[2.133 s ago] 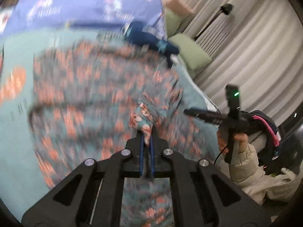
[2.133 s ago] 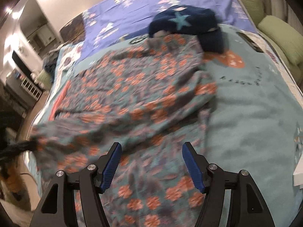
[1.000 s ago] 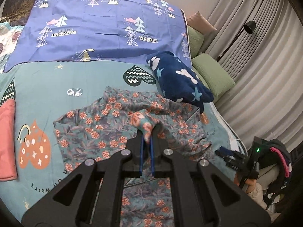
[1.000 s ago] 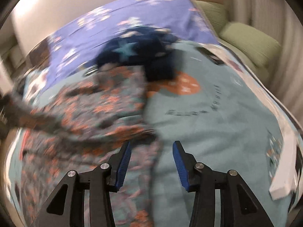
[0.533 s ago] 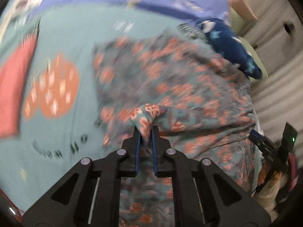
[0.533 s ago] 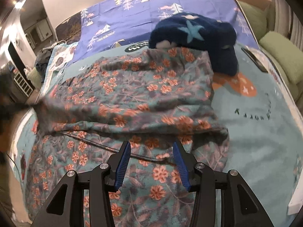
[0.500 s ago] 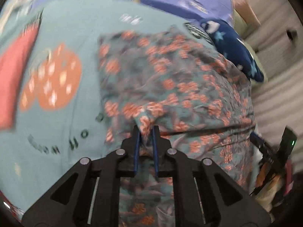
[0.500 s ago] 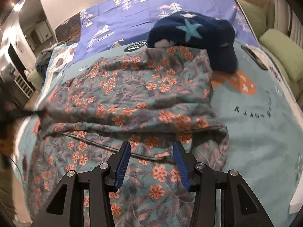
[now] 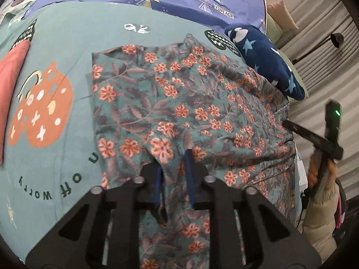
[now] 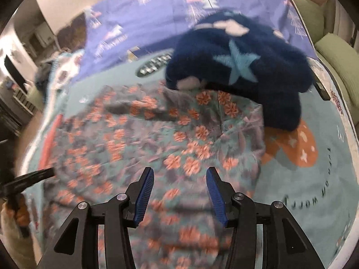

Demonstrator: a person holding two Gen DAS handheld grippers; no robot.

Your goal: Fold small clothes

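While the flowery garment (image 9: 179,103) lies spread on the bed (image 9: 67,44), touching the dark blue starry fleece (image 9: 269,60), the left claw (image 9: 174,168) has just been opening, with a fold of cloth loose between its jaws. The right claw (image 10: 179,192) is spread and empty (hovering over the cloth's near part). The garment's long side runs from the left claw toward the fleece.

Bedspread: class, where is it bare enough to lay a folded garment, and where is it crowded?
Bare: the teal bedspread between the floral garment and the red cloth. Crowded: the navy star blanket overlaps the garment's far edge.
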